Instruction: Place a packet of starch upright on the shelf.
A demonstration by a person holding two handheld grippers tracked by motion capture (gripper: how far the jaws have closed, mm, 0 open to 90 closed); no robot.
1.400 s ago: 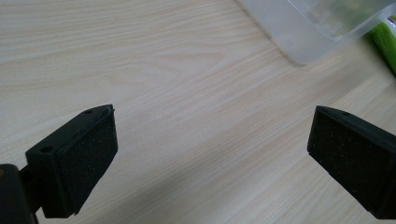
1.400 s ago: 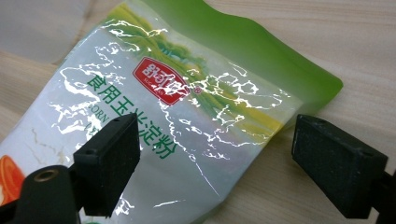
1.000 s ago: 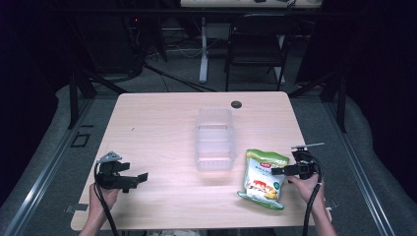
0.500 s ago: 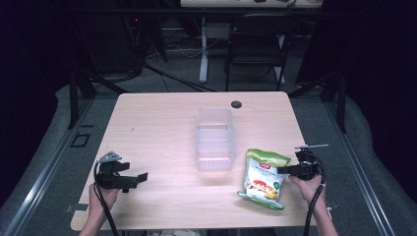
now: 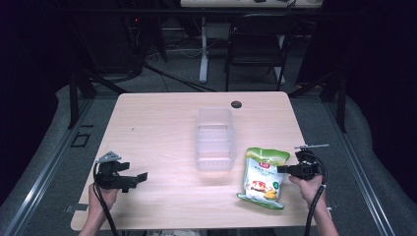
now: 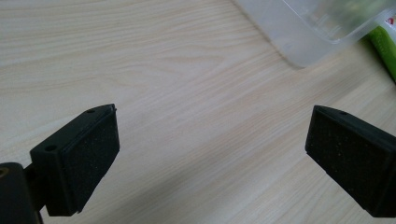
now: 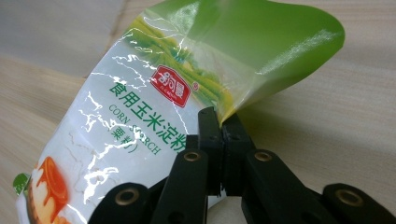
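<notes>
A green and white corn starch bag (image 5: pixel 263 177) lies flat at the front right of the wooden table (image 5: pixel 157 128). My right gripper (image 5: pixel 281 169) comes at it from the right. In the right gripper view its jaws (image 7: pixel 220 126) have just been closing and now pinch the bag's (image 7: pixel 154 107) thin side edge between the pads. A clear plastic container (image 5: pixel 214 140) stands in the middle of the table, just left of the bag. My left gripper (image 5: pixel 140 177) rests at the front left, open, with bare wood between its pads (image 6: pixel 74 158); the container's corner (image 6: pixel 299 32) lies farther off.
A small black round cap (image 5: pixel 236 104) sits in the table near its far edge. A dark chair (image 5: pixel 255 44) and desk legs stand beyond the table. Bare wood stretches between the left gripper and the container.
The right gripper's jaws have closed onto the bag's right edge. Both hands, the bag and the container have stayed where they were.
</notes>
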